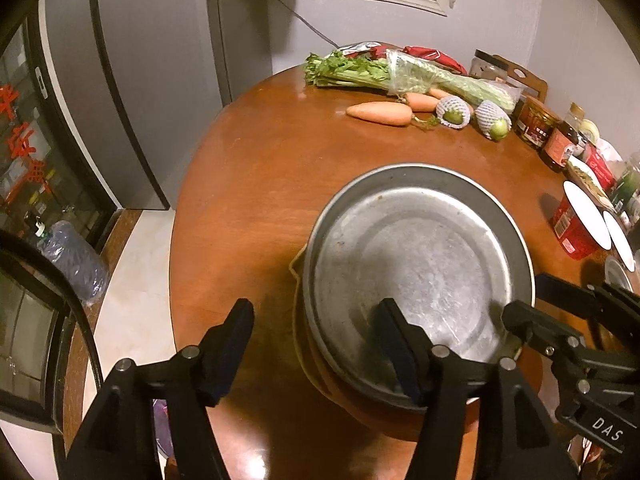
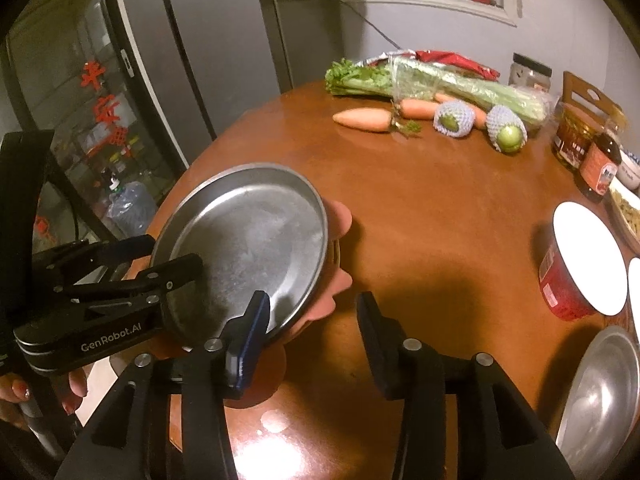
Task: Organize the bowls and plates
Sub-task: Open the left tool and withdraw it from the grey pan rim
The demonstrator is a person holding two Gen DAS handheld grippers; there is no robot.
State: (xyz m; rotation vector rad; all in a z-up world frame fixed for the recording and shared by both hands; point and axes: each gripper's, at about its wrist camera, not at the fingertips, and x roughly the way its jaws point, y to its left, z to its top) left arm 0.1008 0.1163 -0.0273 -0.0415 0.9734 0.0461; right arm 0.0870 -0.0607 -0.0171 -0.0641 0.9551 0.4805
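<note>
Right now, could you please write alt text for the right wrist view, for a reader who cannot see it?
A round metal plate rests on a stack of dishes at the near edge of a round brown wooden table, with the open left gripper and open right gripper straddling its rim. Carrots and celery lie across the table.

A round, shallow, scuffed grey metal plate (image 1: 420, 256) sits right way up, tilted slightly, on top of a stack of dishes: a yellow-rimmed one and an orange scalloped one (image 2: 340, 220) show beneath it on the brown wooden table (image 2: 420, 208). 1 more round metal plate (image 2: 600, 392) lies apart at the table's right edge.
</note>
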